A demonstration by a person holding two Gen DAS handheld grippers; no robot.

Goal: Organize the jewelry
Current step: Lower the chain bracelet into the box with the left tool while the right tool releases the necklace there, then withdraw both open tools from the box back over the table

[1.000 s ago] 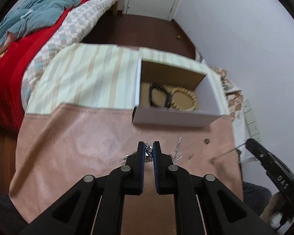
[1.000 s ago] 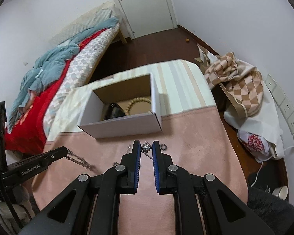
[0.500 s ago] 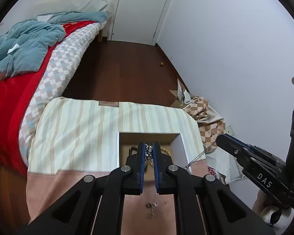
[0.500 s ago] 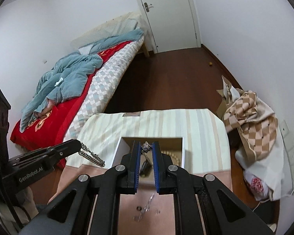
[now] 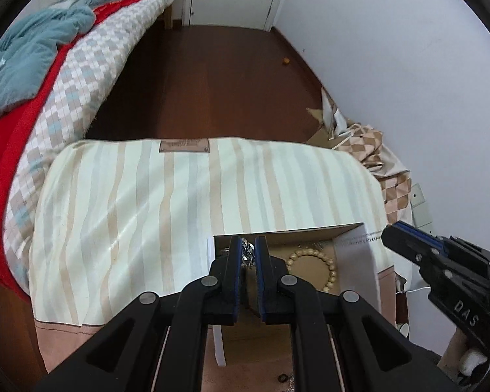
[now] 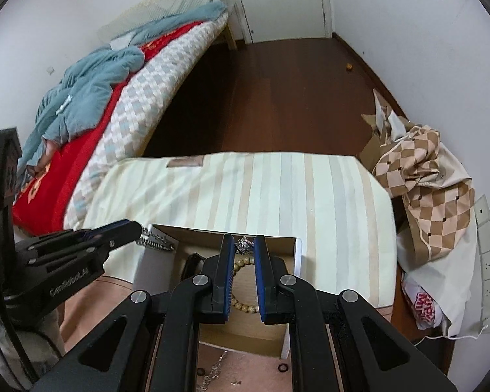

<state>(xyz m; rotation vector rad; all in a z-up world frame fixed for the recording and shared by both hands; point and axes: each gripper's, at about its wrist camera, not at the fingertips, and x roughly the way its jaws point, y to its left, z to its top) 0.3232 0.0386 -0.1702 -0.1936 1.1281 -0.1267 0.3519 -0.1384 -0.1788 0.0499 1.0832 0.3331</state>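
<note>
An open white cardboard box sits on the table, holding a wooden bead bracelet and a dark item. My left gripper is shut on a silver chain over the box's left part; the chain hangs from its tips in the right wrist view. My right gripper is shut on a small silver jewel piece over the box; it shows in the left wrist view.
Small rings and a chain lie on the pink cloth before the box. Striped cloth covers the table's far part. A bed is left. A checked bag lies on the floor right.
Both grippers have lifted from the pink cloth with their jewelry and moved forward; they now hang over the open box.
</note>
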